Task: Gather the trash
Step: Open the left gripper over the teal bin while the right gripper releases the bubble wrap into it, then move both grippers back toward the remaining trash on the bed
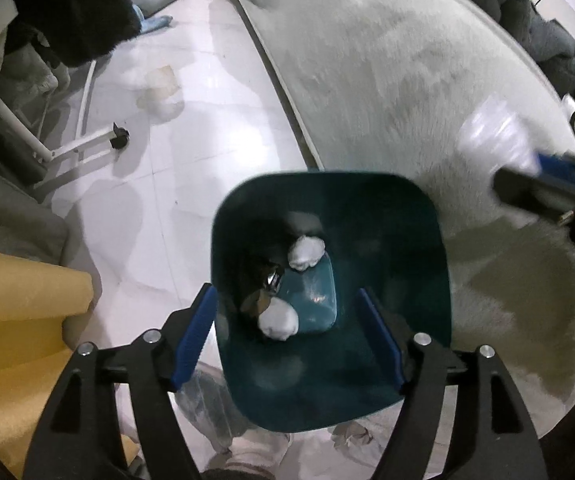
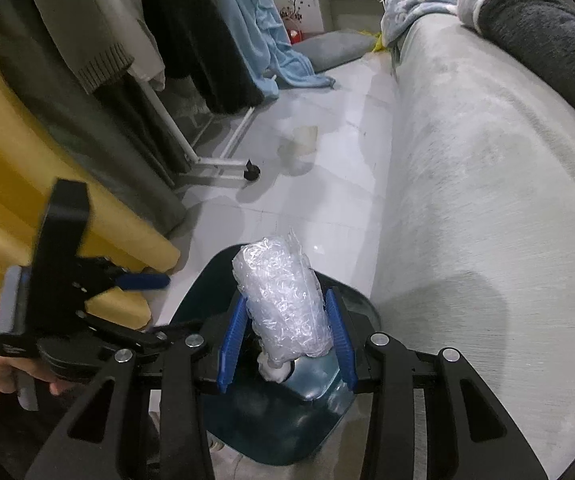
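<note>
Right wrist | right gripper point(image 2: 287, 336) clamps bubble wrap point(image 2: 283, 300) | above bin point(image 2: 361, 308)

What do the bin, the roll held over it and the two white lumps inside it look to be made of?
Bin: likely hard plastic, dark teal, smooth with a slight sheen on its floor.
Roll: clear bubble wrap or crinkled film, translucent and glinting, clamped in the right gripper.
White lumps: probably crumpled tissue, matte and creased.
</note>
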Available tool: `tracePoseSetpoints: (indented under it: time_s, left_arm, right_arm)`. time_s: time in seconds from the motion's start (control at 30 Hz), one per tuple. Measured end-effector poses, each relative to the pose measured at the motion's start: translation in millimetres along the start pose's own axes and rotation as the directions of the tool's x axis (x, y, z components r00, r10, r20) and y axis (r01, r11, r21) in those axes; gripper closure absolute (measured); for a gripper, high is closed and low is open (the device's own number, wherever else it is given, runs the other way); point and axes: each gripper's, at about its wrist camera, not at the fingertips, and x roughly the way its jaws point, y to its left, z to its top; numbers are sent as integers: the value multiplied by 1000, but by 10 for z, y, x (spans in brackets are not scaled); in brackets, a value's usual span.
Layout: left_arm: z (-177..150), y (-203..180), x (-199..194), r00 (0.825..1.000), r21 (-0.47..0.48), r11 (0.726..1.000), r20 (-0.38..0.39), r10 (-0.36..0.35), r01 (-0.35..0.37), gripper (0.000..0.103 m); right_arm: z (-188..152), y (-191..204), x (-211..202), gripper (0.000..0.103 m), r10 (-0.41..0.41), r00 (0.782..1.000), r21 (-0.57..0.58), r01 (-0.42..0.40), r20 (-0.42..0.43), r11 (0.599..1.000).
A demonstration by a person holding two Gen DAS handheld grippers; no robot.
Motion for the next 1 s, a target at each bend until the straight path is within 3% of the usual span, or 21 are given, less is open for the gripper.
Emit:
tracePoseSetpoints:
  time_s: [0.27, 0.5, 0.87, 1.0]
  left_arm:
    - [25, 64, -283, 993, 9, 1000, 119, 2, -3, 22]
    - [53, 107, -510, 973, 16, 1000, 231, -25, 22, 21]
    - [151, 117, -1005, 900, -5, 996, 429, -78, 89, 20]
    - [180, 55, -1197, 866, 7, 997, 495, -74, 82, 20]
  right_arm:
    - [-60, 92, 334, 62, -14, 995, -3, 13, -103, 1000]
    - [-105, 184, 525, 62, -25, 985, -16, 22, -172, 1000]
    - [-162, 239, 703, 60, -70, 971, -61, 57, -229, 997]
    - [-173, 217, 695, 39, -77, 970, -63, 64, -232, 996]
